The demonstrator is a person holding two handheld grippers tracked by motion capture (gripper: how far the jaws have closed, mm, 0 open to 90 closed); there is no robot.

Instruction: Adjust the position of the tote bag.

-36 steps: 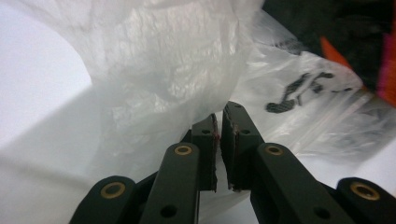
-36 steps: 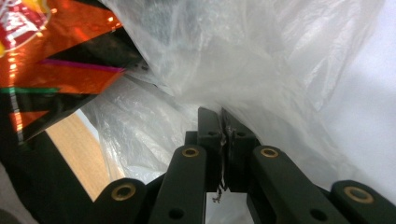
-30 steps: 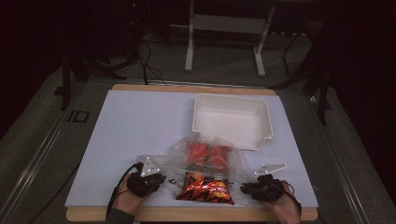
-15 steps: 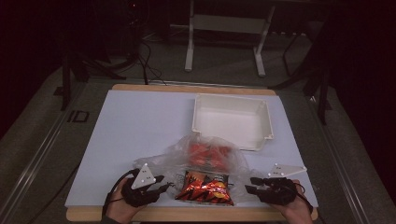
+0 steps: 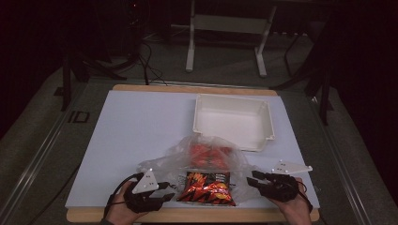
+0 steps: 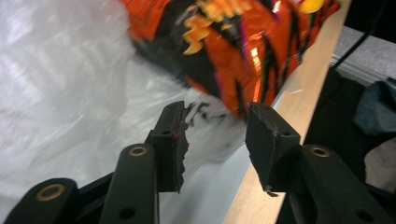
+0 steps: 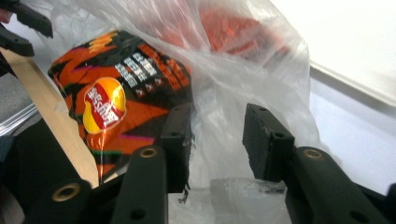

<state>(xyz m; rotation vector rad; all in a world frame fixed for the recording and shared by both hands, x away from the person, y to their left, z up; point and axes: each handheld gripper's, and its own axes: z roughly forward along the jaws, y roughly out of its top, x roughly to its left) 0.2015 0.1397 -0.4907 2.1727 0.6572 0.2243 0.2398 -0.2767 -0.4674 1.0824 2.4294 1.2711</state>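
Both tongs (image 5: 170, 193) (image 5: 251, 180) gape off clear bag (image 5: 234, 161), w/ red packs blurred inside.

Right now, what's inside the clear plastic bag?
The clear plastic bag holds an orange-and-black chip packet at its near, open end, and at least one red packet farther in. The film blurs the red items, so their count and labels can't be read.

Orange-black zigzag crisp pkt (image 5: 205, 187), clear plastic bag (image 5: 206, 150), white tray (image 5: 233, 123), pale blue-white table (image 5: 136, 131).

red packets (image 5: 209, 153) blurred inside plastic bag (image 5: 234, 161)
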